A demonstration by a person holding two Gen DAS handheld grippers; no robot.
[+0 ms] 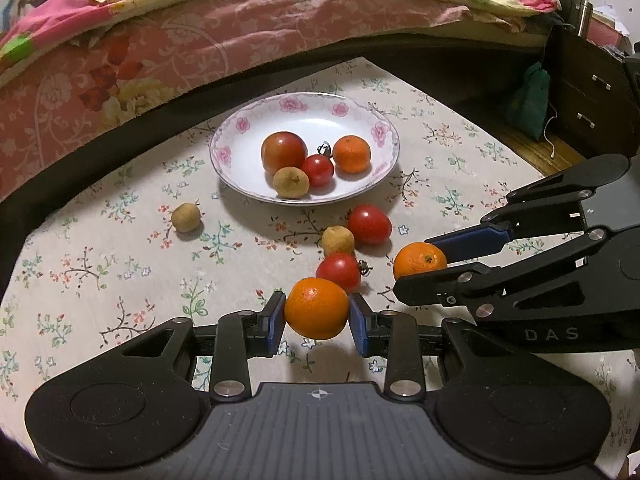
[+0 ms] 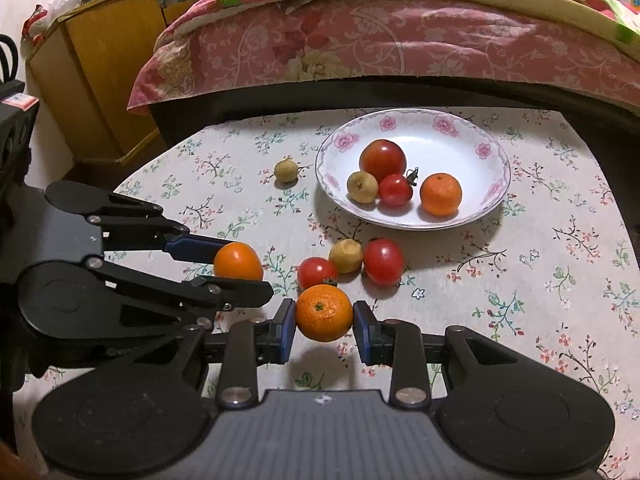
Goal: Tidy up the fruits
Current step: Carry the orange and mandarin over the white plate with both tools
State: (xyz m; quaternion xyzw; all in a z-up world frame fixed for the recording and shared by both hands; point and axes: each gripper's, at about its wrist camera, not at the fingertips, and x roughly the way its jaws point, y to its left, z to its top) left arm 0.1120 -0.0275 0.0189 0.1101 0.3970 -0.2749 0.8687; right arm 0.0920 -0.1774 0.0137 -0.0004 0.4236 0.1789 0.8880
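Both wrist cams – close, angled down, shared plate (image 1: 256,118)

R gripper (image 2: 324,316) clamped on an orange (image 2: 324,313), pads on both sides, fruit lifted w/ shadow on the tablecloth (image 2: 520,280) under it. To its left, L gripper (image 2: 240,268) pinches a 2nd orange (image 2: 238,261). Just ahead of R gripper: two tomatoes (image 2: 317,273) w/ a small tan fruit (image 2: 346,256) between, touching. Further ahead, a flowered plate (image 2: 496,196) w/ big tomato, small tomato, tan fruit, orange. Lone tan fruit (image 2: 286,171) ahead-left, beside plate.
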